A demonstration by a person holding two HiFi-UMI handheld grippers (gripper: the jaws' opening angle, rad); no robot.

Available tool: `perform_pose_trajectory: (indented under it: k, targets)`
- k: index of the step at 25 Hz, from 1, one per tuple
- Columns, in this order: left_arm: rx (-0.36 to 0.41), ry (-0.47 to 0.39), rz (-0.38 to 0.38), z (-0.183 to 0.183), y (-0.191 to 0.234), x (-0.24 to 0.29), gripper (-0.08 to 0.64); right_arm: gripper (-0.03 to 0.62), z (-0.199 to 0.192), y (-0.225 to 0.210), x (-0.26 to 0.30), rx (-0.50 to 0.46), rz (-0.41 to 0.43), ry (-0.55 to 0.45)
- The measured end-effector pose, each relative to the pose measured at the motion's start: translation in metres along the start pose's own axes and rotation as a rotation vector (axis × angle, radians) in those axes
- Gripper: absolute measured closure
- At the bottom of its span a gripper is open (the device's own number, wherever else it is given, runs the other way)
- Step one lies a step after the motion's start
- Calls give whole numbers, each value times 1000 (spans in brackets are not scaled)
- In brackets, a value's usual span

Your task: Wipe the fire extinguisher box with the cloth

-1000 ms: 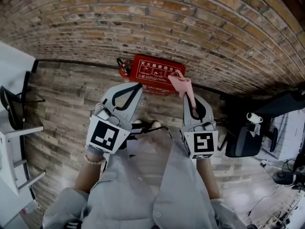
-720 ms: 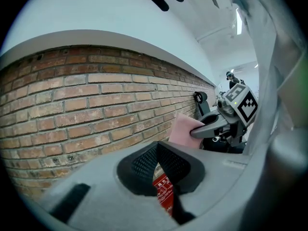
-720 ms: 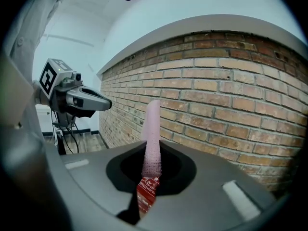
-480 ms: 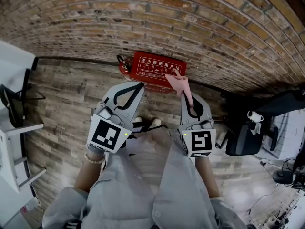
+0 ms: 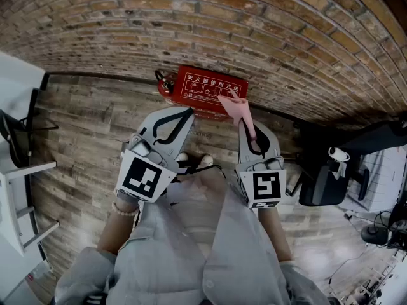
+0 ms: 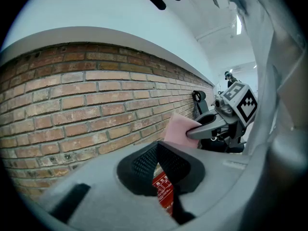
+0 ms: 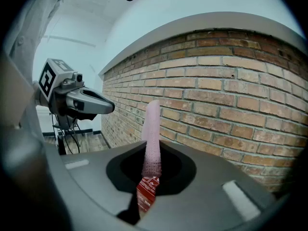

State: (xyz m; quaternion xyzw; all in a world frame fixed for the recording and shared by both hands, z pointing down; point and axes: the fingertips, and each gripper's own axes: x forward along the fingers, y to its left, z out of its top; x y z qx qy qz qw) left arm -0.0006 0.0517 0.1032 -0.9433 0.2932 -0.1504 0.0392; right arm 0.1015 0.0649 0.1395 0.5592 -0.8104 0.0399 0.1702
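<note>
The red fire extinguisher box (image 5: 202, 91) sits on the wood floor (image 5: 89, 126) against the far brick wall (image 5: 191, 24). The right gripper (image 5: 245, 122) has its 2 jaws clamped on a pink cloth (image 5: 236, 107), whose free end shows over the box's right end. The left gripper (image 5: 187, 112), just to the left, has its jaws closed together on nothing.

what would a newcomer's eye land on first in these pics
The red fire extinguisher box at the foot of the brick wall stands out first. Next, the pink cloth pinched in the right gripper, its end over the box's right part; the left gripper holds nothing.
</note>
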Motion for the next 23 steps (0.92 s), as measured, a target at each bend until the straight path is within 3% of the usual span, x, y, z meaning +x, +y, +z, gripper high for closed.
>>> perform_pose_trajectory:
  k: [23]
  targets:
    - [-5, -4, -4, -4, 5, 6, 563, 575, -6, 3, 6, 0, 14, 32]
